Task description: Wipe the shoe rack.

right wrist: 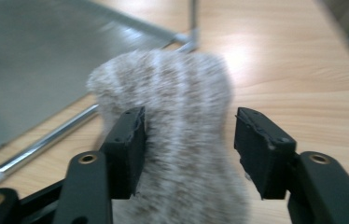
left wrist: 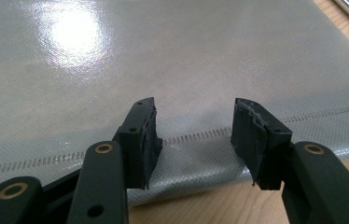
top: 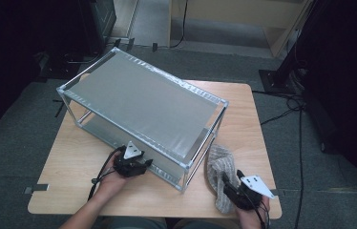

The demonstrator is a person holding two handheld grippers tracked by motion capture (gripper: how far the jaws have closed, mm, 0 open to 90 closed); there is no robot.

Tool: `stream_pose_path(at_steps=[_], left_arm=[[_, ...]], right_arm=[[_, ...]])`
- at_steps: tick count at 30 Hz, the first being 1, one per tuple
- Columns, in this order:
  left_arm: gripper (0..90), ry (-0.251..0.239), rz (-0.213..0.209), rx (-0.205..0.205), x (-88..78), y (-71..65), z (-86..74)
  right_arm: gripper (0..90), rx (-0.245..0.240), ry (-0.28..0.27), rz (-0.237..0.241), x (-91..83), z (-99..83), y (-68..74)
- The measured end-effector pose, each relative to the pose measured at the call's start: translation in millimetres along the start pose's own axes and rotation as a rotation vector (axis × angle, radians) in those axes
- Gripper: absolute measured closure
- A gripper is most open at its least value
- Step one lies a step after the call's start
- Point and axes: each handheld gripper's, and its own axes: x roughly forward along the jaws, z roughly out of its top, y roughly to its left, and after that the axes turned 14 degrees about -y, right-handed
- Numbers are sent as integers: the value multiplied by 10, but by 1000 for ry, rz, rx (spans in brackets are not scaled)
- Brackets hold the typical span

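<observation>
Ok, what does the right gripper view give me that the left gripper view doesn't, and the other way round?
Right gripper view: a fuzzy grey-and-white striped sock lies between the right gripper fingers, against the left one and apart from the right one, with the metal rack rail and post beyond. Left gripper view: the left gripper stands open with nothing between its fingers, above the edge of the rack's grey shelf liner. Both share the wooden table.

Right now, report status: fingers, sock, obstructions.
Left gripper open at the rack's lower shelf. Right gripper open, straddling the fuzzy sock. Rack leg close beside the sock.
</observation>
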Motion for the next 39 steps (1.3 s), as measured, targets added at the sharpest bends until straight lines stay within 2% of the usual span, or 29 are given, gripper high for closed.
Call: stream_pose_path(at_steps=[2,4,5,7,10,12,13,14,16,17,19,20,23,26,28,32,35,37,39], left_arm=[[497,0,0,1,0,0,0],[497,0,0,0,-1,1,0],[497,0,0,0,-1,1,0],[497,0,-1,-1,-1,2,0],[497,0,-1,-3,-1,4,0],[497,0,-1,-2,-1,3,0],[497,-1,1,-3,-1,-1,-1],[497,0,1,0,-1,0,0],[498,1,1,0,1,0,0],[503,2,2,-3,2,3,0],[544,1,15,-20,1,21,2],[574,-2,23,-31,3,23,1],[592,0,34,-10,10,9,4],[593,-1,40,-5,15,-4,5],[592,-1,39,-7,15,-1,5],[592,-1,40,-6,16,-4,5],[592,0,40,-5,16,-3,5],[592,0,39,-6,16,-2,6],[592,0,39,-6,16,-2,6]], right_arm=[[507,-31,-5,-36,-54,1,-63],[510,-59,10,-95,-76,-24,-130],[510,-41,15,-110,-86,-30,-155],[494,9,-8,-70,-109,-15,-189],[412,45,-20,3,-114,4,-160],[291,83,22,47,-58,-23,-132],[255,93,62,71,-5,-52,-122],[278,96,119,82,56,-100,-102],[466,58,164,68,106,-160,-53],[547,45,153,93,95,-172,-6],[602,40,134,175,55,-145,81],[610,31,119,219,24,-124,153],[611,-5,57,319,-98,-55,430],[601,-30,-19,392,-187,8,655],[595,-16,-65,425,-238,51,754],[591,37,-181,429,-319,163,875],[580,79,-241,429,-367,231,930],[547,69,-250,429,-362,233,981],[523,14,-228,404,-323,186,1055]])
